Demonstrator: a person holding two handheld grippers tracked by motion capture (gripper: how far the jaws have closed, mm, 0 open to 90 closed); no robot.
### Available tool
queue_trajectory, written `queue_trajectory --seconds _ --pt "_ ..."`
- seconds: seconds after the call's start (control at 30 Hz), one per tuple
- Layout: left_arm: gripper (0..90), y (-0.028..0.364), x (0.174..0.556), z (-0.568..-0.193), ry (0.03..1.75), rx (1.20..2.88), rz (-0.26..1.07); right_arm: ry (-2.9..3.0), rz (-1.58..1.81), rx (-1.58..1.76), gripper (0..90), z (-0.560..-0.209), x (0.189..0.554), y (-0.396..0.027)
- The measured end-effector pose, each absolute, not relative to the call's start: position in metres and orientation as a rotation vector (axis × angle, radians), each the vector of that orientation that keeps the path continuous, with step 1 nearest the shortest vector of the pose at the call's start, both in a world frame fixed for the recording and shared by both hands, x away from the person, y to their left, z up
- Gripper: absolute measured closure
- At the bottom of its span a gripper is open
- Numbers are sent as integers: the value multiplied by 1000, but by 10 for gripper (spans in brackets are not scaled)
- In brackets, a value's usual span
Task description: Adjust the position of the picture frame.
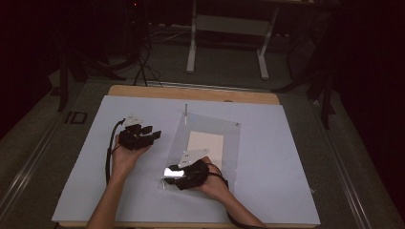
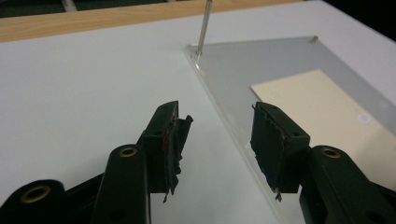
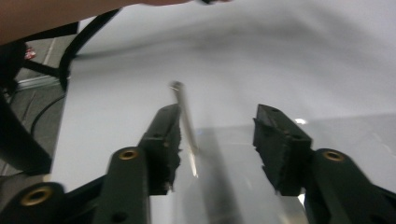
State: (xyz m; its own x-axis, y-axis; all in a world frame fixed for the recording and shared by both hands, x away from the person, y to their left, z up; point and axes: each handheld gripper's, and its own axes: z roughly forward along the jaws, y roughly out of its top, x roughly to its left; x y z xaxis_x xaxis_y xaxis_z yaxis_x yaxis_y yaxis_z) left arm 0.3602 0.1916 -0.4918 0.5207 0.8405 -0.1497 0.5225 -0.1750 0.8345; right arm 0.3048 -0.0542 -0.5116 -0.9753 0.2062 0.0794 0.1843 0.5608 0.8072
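Note:
A clear acrylic sheet (image 1: 229, 138) lies on the table with a cream paper (image 1: 206, 145) under it. A thin metal pin (image 1: 186, 109) stands upright at its far left corner. My left gripper (image 1: 154, 135) is open just left of the sheet. In the left gripper view, the sheet's left edge (image 2: 224, 116) runs between its spread jaws, with the pin (image 2: 204, 25) farther off. My right gripper (image 1: 168, 179) is open at the sheet's near left corner. In the blurred right gripper view, a second metal pin (image 3: 186, 123) stands close to the left jaw, nothing gripped.
A white board (image 1: 286, 181) covers the wooden table (image 1: 191, 93). The left forearm (image 1: 110, 200) and a black cable (image 1: 109, 157) lie on its near left. Glare (image 1: 174, 171) marks the sheet by the right gripper. A white table frame (image 1: 229, 28) stands on the dark floor beyond.

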Motion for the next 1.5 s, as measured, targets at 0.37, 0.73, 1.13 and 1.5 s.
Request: queue_trajectory --seconds 0.37,0.73,1.13,1.5 --pt "499 193 322 -492 1088 1849 481 2664 1316 536 483 -497 341 -94" --pt "500 207 281 -504 1083 1852 463 2620 1237 675 443 -497 377 -111" --pt "501 212 255 -508 1036 1841 437 2541 1223 733 535 -490 423 -105" --pt "532 207 232 -516 1004 1876 403 2472 1292 873 669 -495 468 -96"
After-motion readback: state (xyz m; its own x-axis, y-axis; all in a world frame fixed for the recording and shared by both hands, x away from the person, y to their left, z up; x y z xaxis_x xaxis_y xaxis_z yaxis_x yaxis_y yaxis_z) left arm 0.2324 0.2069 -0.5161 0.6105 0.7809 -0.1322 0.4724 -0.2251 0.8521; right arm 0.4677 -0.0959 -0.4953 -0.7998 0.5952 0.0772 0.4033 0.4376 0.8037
